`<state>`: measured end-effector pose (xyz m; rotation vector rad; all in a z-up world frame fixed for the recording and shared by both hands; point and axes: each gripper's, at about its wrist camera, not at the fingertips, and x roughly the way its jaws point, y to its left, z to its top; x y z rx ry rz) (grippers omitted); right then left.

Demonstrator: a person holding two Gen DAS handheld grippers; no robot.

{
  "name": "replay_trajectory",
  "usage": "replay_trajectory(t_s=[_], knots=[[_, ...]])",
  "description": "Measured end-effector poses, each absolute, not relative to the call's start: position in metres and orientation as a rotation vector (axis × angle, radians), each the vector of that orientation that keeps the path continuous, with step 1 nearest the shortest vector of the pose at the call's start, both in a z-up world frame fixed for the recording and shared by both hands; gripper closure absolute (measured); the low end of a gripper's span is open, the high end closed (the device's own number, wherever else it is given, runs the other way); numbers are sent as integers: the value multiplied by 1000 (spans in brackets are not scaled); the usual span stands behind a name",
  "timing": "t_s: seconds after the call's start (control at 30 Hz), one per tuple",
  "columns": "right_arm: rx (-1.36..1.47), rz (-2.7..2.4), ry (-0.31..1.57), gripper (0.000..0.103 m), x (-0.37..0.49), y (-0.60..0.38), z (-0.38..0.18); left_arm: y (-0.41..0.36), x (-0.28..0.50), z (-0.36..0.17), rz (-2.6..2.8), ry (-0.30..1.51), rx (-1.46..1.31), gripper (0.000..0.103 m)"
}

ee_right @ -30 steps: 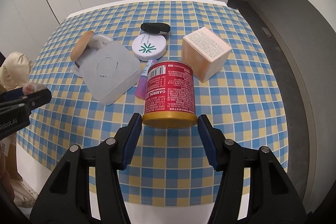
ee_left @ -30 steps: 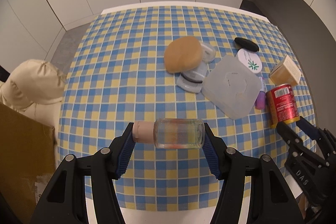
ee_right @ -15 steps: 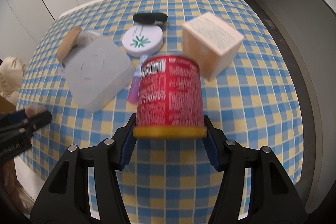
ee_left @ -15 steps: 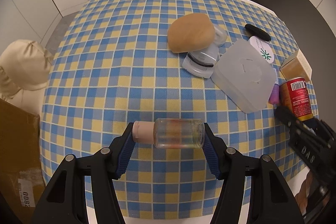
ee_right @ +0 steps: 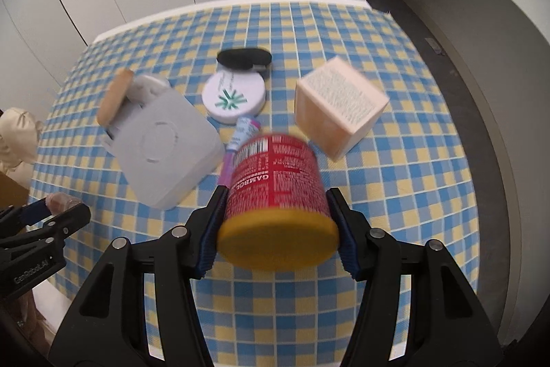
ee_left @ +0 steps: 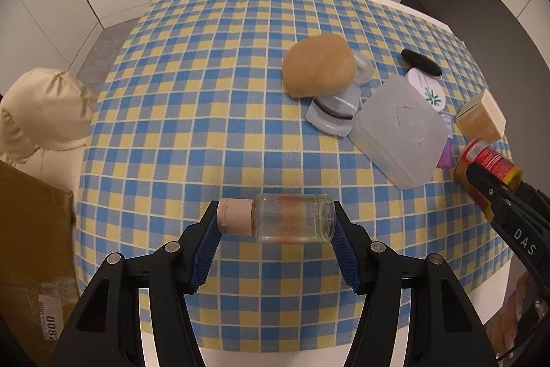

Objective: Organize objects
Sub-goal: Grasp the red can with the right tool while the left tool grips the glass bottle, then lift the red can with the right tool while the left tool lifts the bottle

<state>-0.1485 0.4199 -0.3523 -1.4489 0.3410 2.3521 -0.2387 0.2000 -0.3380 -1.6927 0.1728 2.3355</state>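
Red can newly between fingers

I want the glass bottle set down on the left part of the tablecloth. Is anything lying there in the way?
Nothing visible: the checked tablecloth left of the round tan sponge is bare below the clear glass bottle in the left gripper.

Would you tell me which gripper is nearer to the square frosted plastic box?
Right. The right gripper, holding the red can, sits beside the frosted box; the left gripper is farther off.
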Motion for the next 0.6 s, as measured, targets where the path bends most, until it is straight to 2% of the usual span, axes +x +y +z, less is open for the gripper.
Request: replay_trajectory(t_s=[0.33, 0.6], knots=[[-1429, 2361, 331, 44, -145, 413, -311, 192, -243, -279, 2407, 140, -1635, 42], [-1370, 2430, 334, 44, -142, 404, -253, 192, -236, -226, 2441, 112, -1580, 42]])
